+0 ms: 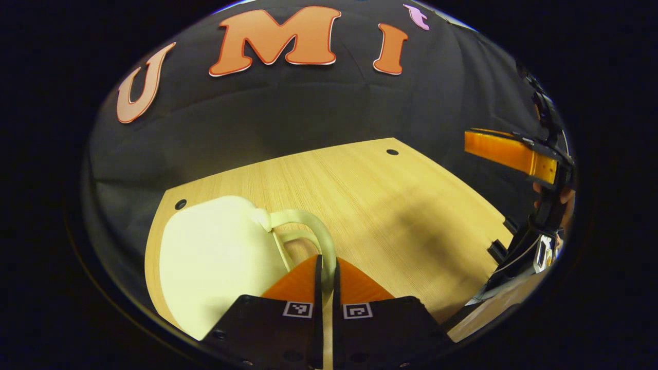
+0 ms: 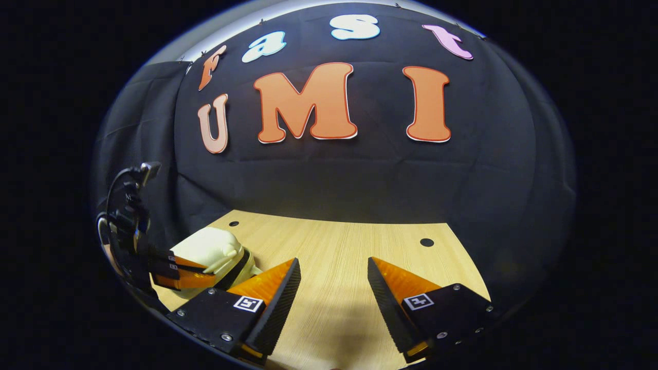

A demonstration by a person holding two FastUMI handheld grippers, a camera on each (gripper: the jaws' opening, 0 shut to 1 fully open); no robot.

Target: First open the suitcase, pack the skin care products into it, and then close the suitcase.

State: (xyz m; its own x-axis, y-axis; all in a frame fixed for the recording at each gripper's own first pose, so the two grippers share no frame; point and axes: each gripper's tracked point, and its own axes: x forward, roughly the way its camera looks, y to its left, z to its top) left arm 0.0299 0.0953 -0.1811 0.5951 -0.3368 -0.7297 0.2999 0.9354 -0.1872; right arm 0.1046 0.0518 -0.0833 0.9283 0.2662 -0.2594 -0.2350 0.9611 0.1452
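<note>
Left tool (image 1: pixel 325 267) is clamped on the looped handle (image 1: pixel 308 226) of the small cream hard-shell suitcase (image 1: pixel 216 257) near the desk's (image 1: pixel 390 205) far-left corner. Right tool (image 2: pixel 329 288) is held wide apart over bare wood. Shell judged light, rigid, smooth; handle offers the surest hold.

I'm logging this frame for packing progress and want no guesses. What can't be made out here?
- Suitcase contents: left gripper view, the pale shell faces the camera, so the inside is hidden.
- Its near corner: same view, covered by the left gripper, shut on the suitcase handle.
- Suitcase seam: right gripper view, partly behind the left gripper, at the picture's edge.
- Table front edge: right gripper view, behind the open right gripper.
</note>
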